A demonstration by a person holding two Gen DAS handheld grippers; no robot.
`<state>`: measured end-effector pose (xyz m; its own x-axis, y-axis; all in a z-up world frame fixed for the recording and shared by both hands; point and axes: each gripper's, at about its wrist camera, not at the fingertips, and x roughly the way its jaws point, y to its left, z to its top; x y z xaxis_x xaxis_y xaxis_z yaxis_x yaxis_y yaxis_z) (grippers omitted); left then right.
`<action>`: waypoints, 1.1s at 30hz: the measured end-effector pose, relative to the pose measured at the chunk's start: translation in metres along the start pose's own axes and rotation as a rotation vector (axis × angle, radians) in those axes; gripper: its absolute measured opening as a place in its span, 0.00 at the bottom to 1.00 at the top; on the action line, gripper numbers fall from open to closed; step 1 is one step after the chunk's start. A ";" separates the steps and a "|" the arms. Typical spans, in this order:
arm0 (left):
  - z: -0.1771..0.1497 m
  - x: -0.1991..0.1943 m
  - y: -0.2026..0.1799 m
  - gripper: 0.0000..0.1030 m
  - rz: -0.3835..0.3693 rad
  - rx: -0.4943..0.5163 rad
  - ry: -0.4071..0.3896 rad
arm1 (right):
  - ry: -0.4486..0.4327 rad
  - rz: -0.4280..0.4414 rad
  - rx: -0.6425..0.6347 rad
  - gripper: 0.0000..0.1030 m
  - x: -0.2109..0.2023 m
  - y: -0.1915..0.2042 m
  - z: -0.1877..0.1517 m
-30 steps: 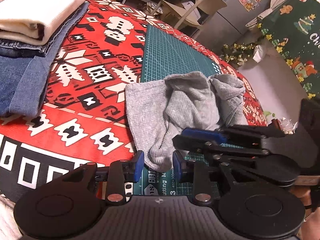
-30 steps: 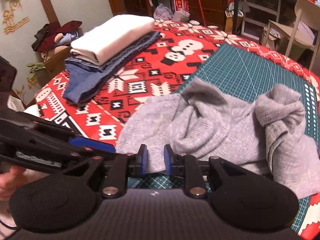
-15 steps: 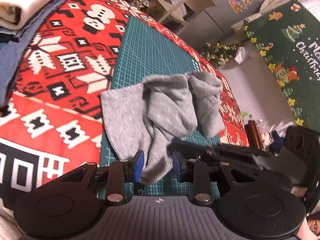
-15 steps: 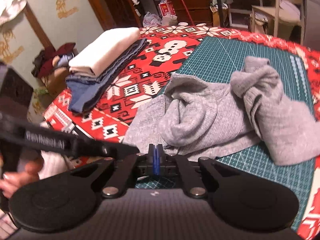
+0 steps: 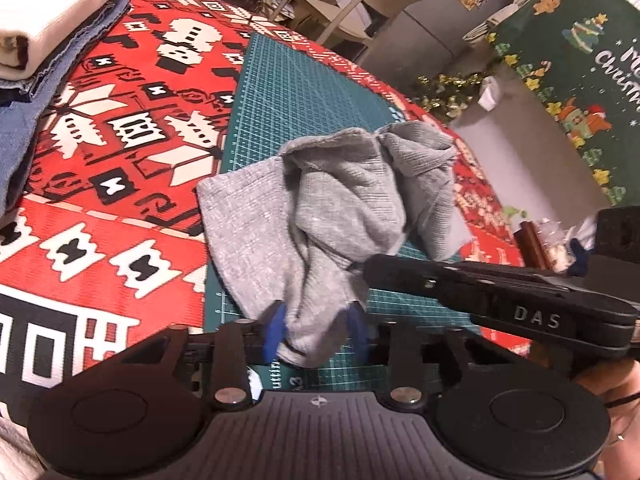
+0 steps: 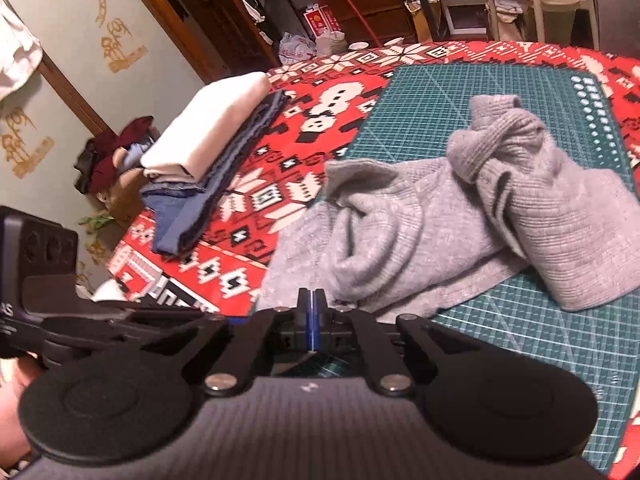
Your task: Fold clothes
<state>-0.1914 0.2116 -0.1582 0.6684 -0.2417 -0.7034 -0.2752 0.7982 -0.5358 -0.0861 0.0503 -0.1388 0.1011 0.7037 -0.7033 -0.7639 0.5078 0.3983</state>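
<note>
Folding has hardly begun on the grey garment (image 5: 320, 208), which lies crumpled in a heap at the centre of the frame, mostly on the green cutting mat (image 5: 288, 80), its lower-left part overhanging onto the red patterned tablecloth (image 5: 120, 128) of the table. At the upper left of the left wrist view, a folded stack (image 5: 48, 20) of a cream piece on denim looks finished, so by this reading 1 garment is left.

The left hand-held gripper (image 5: 316, 328) has a hanging grey edge between its blue pads, and its jaws are closing on that cloth. The right hand-held gripper (image 6: 311, 320) has its jaws fully together; whether any fabric is pinched in them cannot be told from its own view, though in the left wrist view its tip reaches the grey cloth.

Still ahead, judging by the heap: spreading it flat, then folding.

Around the table stand a pale chair (image 5: 360, 4) and a green Christmas hanging (image 5: 580, 60) at the upper right. Nothing sits on the mat in the way, but the 2 tools crowd one another at the lower edge.
</note>
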 end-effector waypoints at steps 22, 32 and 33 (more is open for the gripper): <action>0.000 -0.002 0.000 0.07 0.057 0.011 -0.029 | -0.041 -0.181 -0.212 0.34 0.006 0.022 0.009; 0.017 -0.033 -0.011 0.06 0.130 0.068 -0.201 | -0.170 -0.353 -0.216 0.08 -0.032 0.004 0.019; 0.022 -0.039 -0.016 0.06 0.146 0.090 -0.232 | -0.192 -0.372 -0.211 0.08 -0.043 0.000 0.022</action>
<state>-0.1981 0.2207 -0.1117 0.7695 0.0039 -0.6386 -0.3246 0.8636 -0.3858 -0.0766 0.0316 -0.0957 0.4939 0.5824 -0.6456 -0.7643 0.6449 -0.0029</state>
